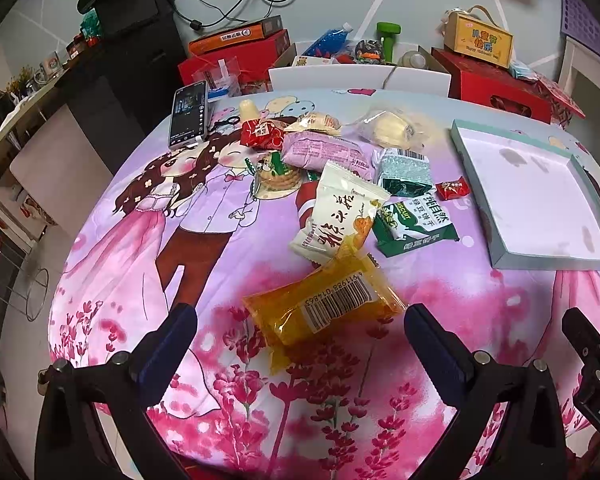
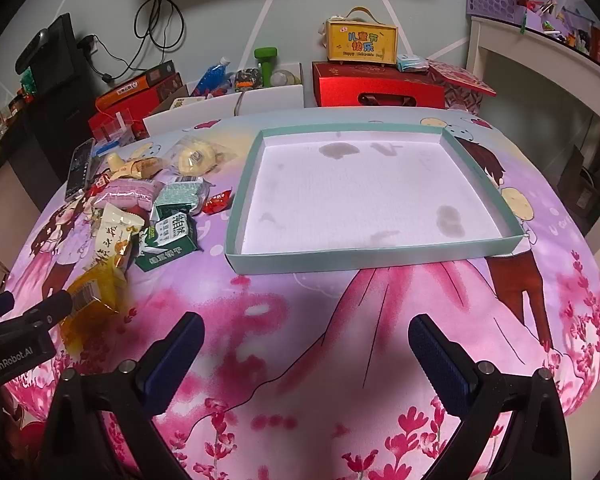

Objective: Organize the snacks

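Observation:
A heap of snack packets lies on the pink cartoon cloth. An orange packet [image 1: 324,312] with a barcode lies nearest, between the fingers of my open left gripper [image 1: 300,332], which hovers just short of it. Behind it lie a cream packet [image 1: 336,216], a green biscuit packet [image 1: 416,224], a pink packet [image 1: 324,154] and a small red candy [image 1: 453,189]. An empty teal shallow box [image 2: 460,250] sits to the right of the heap. My right gripper [image 2: 306,352] is open and empty above the cloth, in front of the box.
A phone [image 1: 189,114] and scissors [image 1: 226,122] lie at the heap's far left. Red gift boxes [image 2: 376,88], a yellow box [image 2: 360,42] and bottles stand behind the table. A white desk [image 2: 540,52] is at right.

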Motion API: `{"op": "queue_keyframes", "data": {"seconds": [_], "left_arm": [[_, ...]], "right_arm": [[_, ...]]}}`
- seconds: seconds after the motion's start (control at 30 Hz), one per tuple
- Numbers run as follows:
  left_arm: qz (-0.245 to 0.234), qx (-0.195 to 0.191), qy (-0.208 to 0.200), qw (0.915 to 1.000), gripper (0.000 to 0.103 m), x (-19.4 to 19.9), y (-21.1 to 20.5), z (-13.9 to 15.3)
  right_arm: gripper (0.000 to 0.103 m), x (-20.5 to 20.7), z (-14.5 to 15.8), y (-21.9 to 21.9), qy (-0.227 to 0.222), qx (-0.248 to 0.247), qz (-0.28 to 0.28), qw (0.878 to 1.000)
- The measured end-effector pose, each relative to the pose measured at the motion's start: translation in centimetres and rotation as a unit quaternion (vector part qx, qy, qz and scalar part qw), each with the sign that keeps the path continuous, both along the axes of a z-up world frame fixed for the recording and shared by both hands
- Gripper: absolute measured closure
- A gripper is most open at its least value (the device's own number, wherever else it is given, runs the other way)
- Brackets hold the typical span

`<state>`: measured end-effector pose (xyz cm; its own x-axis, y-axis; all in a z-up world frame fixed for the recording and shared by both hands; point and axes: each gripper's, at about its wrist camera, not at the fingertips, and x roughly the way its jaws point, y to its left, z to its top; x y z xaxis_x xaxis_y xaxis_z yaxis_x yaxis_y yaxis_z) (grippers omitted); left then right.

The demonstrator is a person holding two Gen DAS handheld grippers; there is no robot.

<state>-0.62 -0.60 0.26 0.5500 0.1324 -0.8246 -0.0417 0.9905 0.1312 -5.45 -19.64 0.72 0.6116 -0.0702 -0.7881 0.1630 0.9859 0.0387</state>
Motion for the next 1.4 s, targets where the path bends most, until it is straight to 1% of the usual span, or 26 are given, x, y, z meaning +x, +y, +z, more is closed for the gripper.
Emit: {"op": "queue_keyframes", "data": {"seconds": [1.0,1.1,1.2,1.4], "left_arm": [[0.006,-0.010,0.004,0.9999,0.000,0.1,0.3,-0.1],[0.000,-0.035,0.008,0.9994,0.000,0.1,0.7,-0.1],[0.007,-0.062,0.016,0.9979,0.000,0.4,1.4,-0.3],[0.013,-0.132,0.037,0.9905,0.000,1.1,3.1,-1.1]], "right_arm": [[0.000,0.0,0.0,0.3,0.005,-0.008,0.002,1.000],[0.000,0.0,0.0,0.3,0.005,-0.009,0.004,1.000],[0.000,0.0,0.1,0.6,0.006,-0.010,0.010,1.000],[0.000,0.4,0.4,0.7,-0.004,0.002,0.014,1.000]]}}
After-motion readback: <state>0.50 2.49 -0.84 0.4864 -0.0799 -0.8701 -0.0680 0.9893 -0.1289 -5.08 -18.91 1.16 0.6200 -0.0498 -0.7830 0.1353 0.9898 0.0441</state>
